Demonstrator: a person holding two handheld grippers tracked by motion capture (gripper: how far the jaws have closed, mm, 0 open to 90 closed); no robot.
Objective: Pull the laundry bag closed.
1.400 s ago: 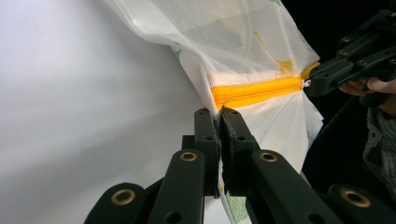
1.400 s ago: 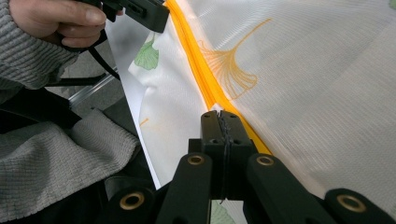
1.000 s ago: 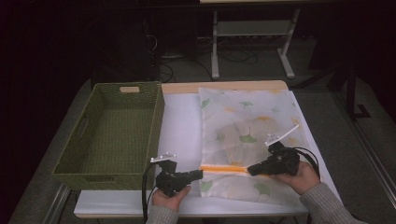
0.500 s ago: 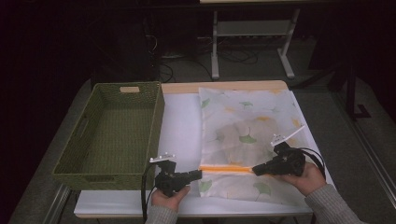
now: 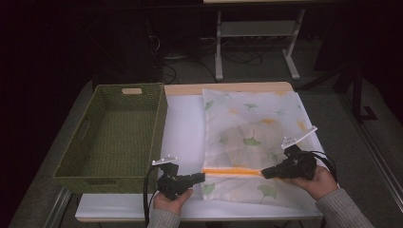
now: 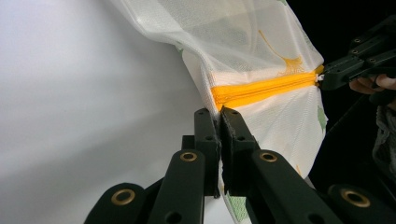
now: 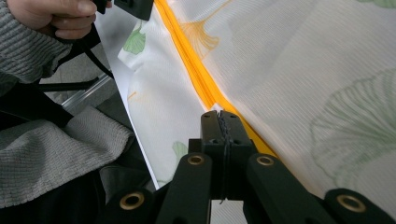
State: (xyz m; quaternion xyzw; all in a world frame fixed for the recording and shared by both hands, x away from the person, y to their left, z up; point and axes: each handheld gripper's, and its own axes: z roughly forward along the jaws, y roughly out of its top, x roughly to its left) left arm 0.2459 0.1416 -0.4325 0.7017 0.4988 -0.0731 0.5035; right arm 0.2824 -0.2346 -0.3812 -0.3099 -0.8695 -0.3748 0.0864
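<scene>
While left gripper [image 5: 202,177] clamped bag edge at zipper [image 5: 233,172] start, right gripper [image 5: 264,173] pinched slider; mesh laundry bag [image 5: 252,137] lay on worktop [image 5: 183,128]. Best: keep fabric taut, pull slider straight along teeth.

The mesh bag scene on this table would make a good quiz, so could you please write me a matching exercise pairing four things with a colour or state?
Things:
1. zipper
2. basket
3. left gripper
4. mesh bag

Colours or states:
A. woven green, nothing in it
B. white with green and yellow leaf print
C. orange, running across the bag near the person
D. shut on the bag's edge at the zipper's end

Pairs: 1-C, 2-A, 3-D, 4-B
</scene>
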